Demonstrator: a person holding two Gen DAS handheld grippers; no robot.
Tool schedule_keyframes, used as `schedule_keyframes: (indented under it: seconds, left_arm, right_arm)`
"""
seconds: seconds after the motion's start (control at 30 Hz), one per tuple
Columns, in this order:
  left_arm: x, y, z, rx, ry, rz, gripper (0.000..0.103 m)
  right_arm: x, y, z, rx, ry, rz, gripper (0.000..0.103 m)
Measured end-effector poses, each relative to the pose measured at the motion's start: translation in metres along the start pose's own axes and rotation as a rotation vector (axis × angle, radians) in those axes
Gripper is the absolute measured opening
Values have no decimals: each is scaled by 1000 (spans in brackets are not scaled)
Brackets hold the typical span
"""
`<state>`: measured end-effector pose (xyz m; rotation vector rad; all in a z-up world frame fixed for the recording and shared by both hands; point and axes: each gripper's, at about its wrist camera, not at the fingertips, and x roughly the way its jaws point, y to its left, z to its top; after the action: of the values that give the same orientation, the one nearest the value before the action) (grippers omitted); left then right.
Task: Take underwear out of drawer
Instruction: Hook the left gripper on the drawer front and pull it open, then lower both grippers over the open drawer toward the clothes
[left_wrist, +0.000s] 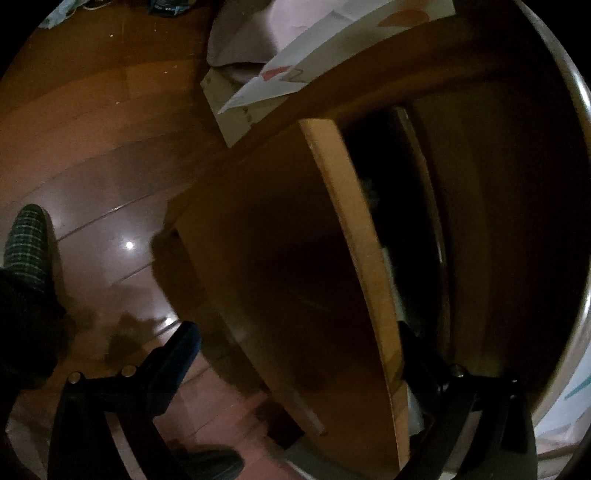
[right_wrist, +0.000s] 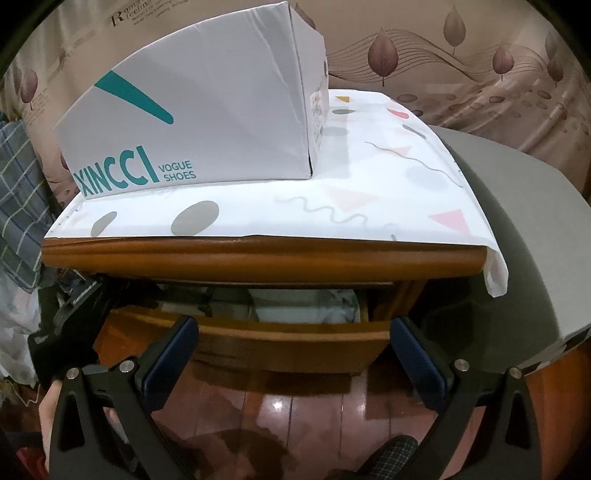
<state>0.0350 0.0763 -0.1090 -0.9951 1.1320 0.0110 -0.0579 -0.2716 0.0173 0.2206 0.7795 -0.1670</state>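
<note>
The wooden drawer (right_wrist: 288, 336) of a nightstand is pulled partly out. Pale folded underwear (right_wrist: 306, 310) lies inside it. My right gripper (right_wrist: 295, 332) hangs in front of the drawer, open, with nothing between its blue-padded fingers (right_wrist: 173, 354). In the left wrist view the drawer front (left_wrist: 288, 258) runs away from me, its light top edge (left_wrist: 354, 229) between my fingers. My left gripper (left_wrist: 295, 328) is wide open and straddles that front: one finger (left_wrist: 177, 354) is outside, the other is in the dark gap. The drawer's inside is mostly too dark to read here.
A white shoe box (right_wrist: 207, 110) stands on a patterned white cloth (right_wrist: 369, 192) on the nightstand top. A grey mattress (right_wrist: 517, 229) lies to the right, plaid fabric (right_wrist: 18, 206) to the left. The glossy wood floor (left_wrist: 110, 147) holds a plaid slipper (left_wrist: 29, 240) and a cardboard box (left_wrist: 236, 110).
</note>
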Motion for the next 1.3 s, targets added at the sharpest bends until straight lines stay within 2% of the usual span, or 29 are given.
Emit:
schedule_keyframes:
  seconds: [0.17, 0.6, 0.97, 1.3]
  left_arm:
    - [-8, 4, -4, 21, 32, 24, 103]
    - [-21, 6, -13, 114, 58, 109, 103]
    - [-44, 32, -20, 160, 96, 134, 103]
    - [-51, 38, -25, 240, 109, 178, 103]
  right_arm:
    - [1, 0, 0, -4, 2, -5, 102]
    - [5, 0, -1, -2, 13, -13, 102]
    - [8, -2, -1, 5, 28, -22, 102]
    - [12, -2, -2, 16, 47, -14, 102]
